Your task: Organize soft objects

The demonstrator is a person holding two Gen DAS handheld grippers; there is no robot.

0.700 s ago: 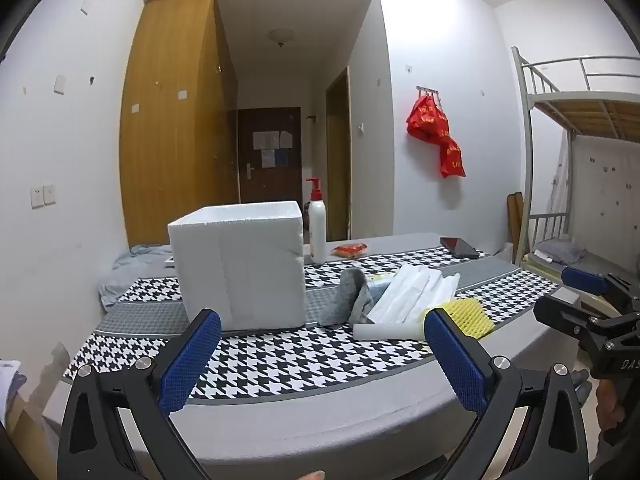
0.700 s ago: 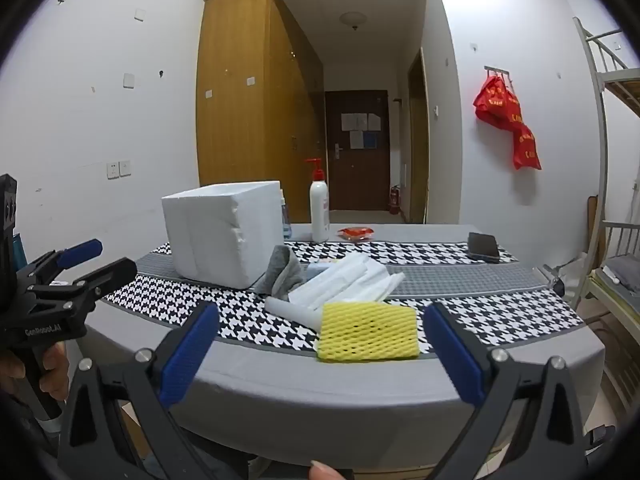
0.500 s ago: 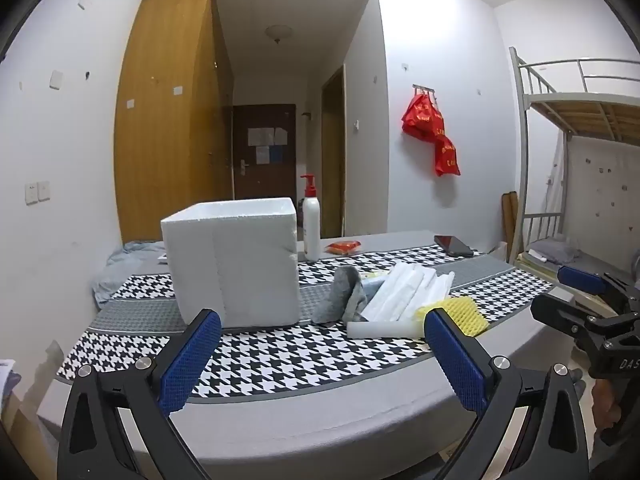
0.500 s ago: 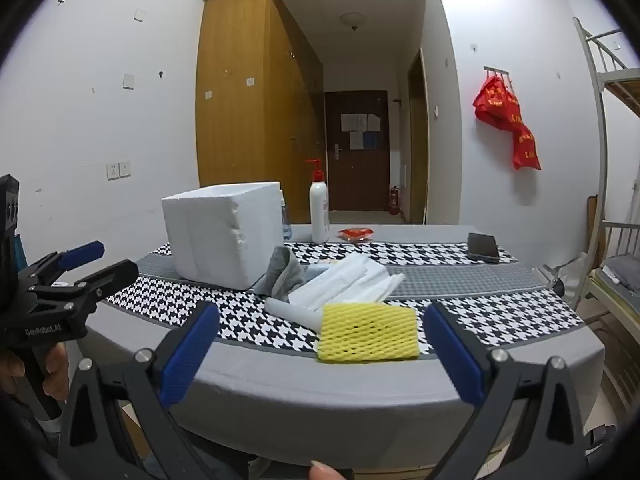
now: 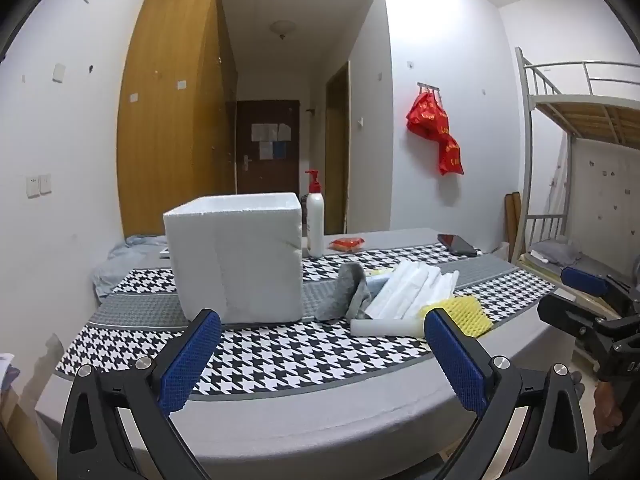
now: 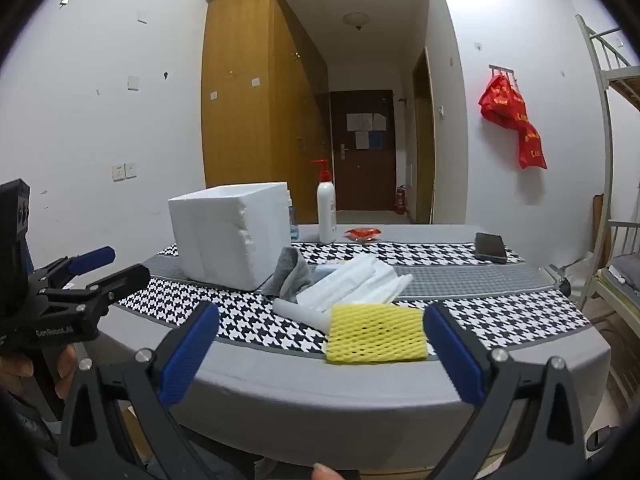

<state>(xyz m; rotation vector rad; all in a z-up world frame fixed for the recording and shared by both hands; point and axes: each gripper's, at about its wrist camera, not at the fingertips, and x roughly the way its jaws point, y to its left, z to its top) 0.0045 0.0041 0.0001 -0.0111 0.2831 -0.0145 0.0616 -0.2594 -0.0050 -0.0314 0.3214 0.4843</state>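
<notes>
Houndstooth cloth covers the worktop [image 6: 500, 316]. Both the left hand-held gripper [image 5: 320, 356] and right hand-held gripper [image 6: 320, 354] hover wide, empty. Yellow foam net [image 6: 376, 334] lies nearest, touching white foam sheets [image 6: 352, 284], a gray cloth [image 6: 290, 272], perhaps a sock, beside a styrofoam box [image 6: 230, 236].

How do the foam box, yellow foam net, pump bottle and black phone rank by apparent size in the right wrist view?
1. White foam box, clearly largest.
2. Yellow foam net, though it lies nearest the camera, which inflates it.
3. Pump bottle and black phone: similar apparent area, both farther back, so not ranked.
</notes>
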